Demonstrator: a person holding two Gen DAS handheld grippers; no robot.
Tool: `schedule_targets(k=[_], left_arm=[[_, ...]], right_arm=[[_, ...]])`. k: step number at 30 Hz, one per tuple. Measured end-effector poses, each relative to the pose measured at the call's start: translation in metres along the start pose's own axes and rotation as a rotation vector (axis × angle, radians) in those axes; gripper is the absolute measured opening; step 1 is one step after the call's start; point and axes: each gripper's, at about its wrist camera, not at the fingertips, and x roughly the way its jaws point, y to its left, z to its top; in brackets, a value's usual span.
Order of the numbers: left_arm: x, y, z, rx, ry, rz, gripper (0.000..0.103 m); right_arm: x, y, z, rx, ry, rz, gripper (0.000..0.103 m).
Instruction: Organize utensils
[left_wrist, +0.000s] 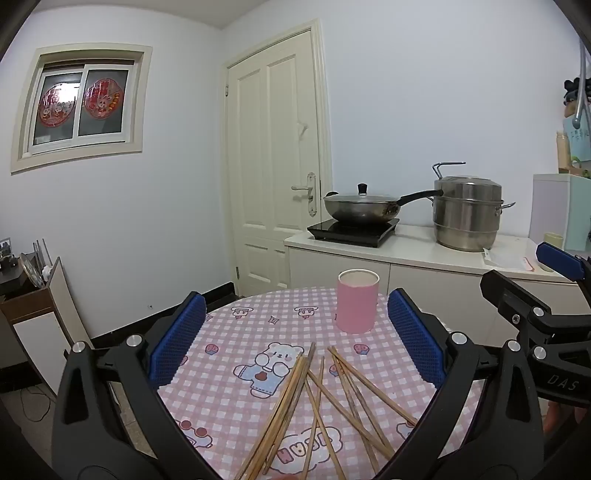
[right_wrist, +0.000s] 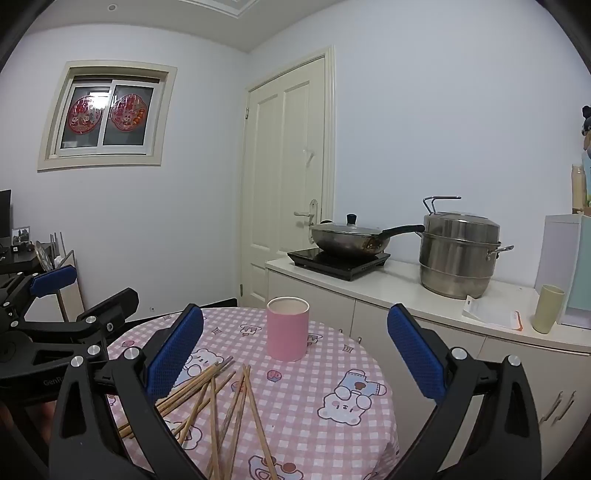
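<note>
I hold both grippers level over the table (left_wrist: 229, 332), jaws spread wide and empty — my left gripper (left_wrist: 295, 339) and right gripper (right_wrist: 295, 354) are set to pick. The chopsticks (left_wrist: 325, 398) lie scattered and crossing just below my left fingers, thin wooden sticks on checked pink cloth. Ahead stands the cup (left_wrist: 357, 301), a smooth pink cylinder, open-topped — likely where they go.

At the right edge of the left wrist view, the black body of the right gripper (left_wrist: 532, 291) bears the pale letters "DAS". At the left edge of the right wrist view, the left gripper (right_wrist: 88, 291) body shows "GenR", cut off behind a finger.
</note>
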Motion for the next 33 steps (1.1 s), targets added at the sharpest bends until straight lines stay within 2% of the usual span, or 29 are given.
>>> schedule_targets(k=[33], left_arm=[[0.006, 0.004, -0.007, 0.008, 0.016, 0.011, 0.097]], right_arm=[[0.007, 0.002, -0.009, 0.005, 0.016, 0.001, 0.096]])
